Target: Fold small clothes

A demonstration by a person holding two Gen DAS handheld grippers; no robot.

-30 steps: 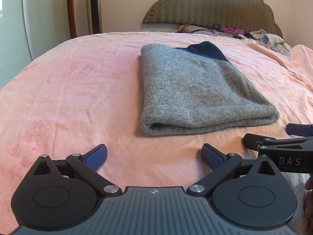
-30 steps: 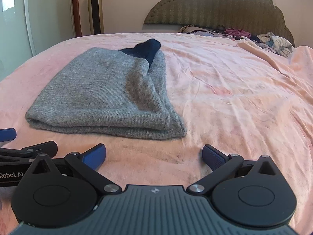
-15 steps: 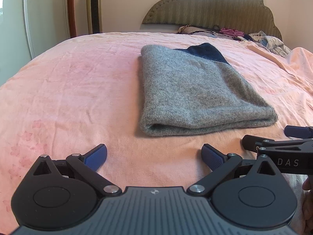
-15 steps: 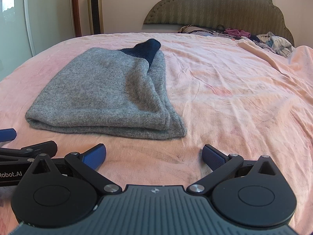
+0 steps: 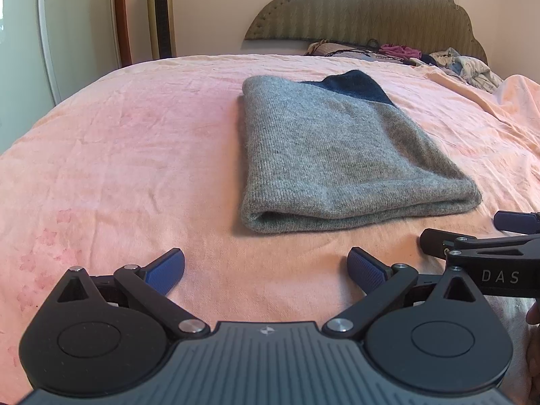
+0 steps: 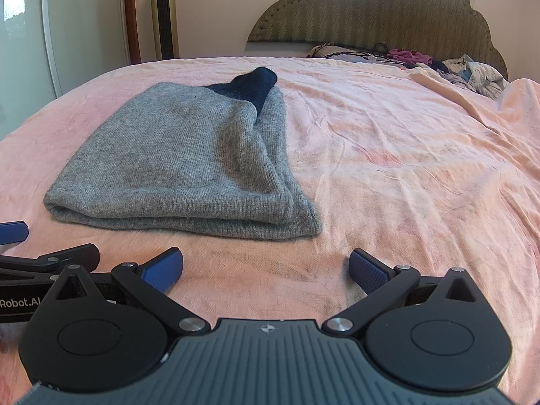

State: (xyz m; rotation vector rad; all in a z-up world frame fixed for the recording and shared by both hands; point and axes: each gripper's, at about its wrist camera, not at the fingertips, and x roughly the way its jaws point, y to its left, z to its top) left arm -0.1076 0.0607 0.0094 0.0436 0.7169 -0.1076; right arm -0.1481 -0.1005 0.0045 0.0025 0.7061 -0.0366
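Grey knit garment (image 5: 341, 155) lies flat on the pink bedsheet (image 5: 135, 155), already doubled over, rolled fold edge facing me, a dark navy part (image 5: 354, 84) poking out at its far end. Judging by the layers, at least one fold is done.

My left gripper (image 5: 266, 266) sits just short of the garment's near edge, jaws spread wide, holding nothing. My right gripper (image 6: 266, 266) is also near that edge, off the garment's right corner, jaws wide apart and empty. Each shows in the other's view, close beside it.

Risks, my read:
- Thick knit, several layers. Pinching only the top layer would peel the fold apart instead of moving the whole stack.
- Right side layers are offset in the right wrist view; uneven lift would skew the next fold.
- Pads could catch the sheet with the knit and drag wrinkles under it.
- Grippers are close together; could knock each other going in.

Beyond the garment: pile of loose clothes (image 6: 472, 74) well past it by the headboard (image 6: 371, 17), tower fan (image 6: 163, 13) far left. Nothing lies between me and the garment.
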